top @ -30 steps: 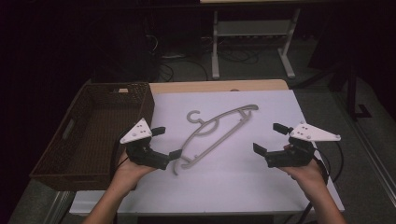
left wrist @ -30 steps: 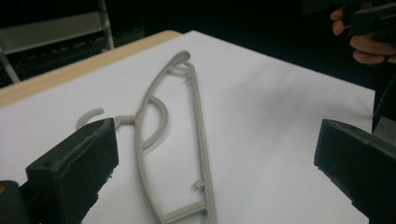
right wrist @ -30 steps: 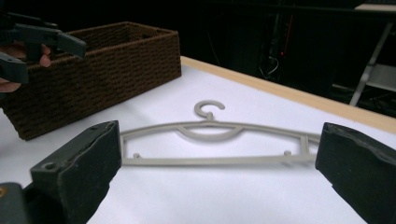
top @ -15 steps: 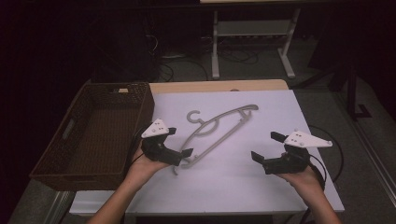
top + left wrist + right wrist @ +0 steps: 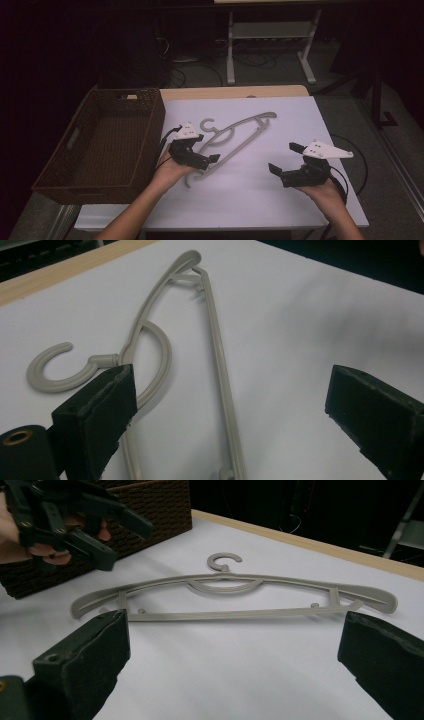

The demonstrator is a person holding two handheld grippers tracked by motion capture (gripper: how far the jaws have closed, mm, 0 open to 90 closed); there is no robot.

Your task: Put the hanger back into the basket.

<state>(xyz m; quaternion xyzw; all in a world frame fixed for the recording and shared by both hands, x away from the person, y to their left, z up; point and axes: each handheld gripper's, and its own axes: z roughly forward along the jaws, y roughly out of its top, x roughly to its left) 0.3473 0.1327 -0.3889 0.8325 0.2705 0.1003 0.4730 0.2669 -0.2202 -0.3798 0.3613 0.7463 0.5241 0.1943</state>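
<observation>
Grey plastic hanger [image 5: 234, 138], flat on table

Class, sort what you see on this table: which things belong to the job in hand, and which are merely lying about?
In the job:
grey plastic clothes hanger
left gripper, open over it
right gripper, open

Lying about:
dark woven wicker basket
white table cover

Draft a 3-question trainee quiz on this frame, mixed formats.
1. True or false: the grey hanger lies flat on the white table.
2. The left tongs are: A open above the hanger, B shut on its hook, C inside the basket.
3. Fill in: the wicker basket sits at the table's ____ side in the high view.

Key: 1 true; 2 A; 3 left.
</observation>
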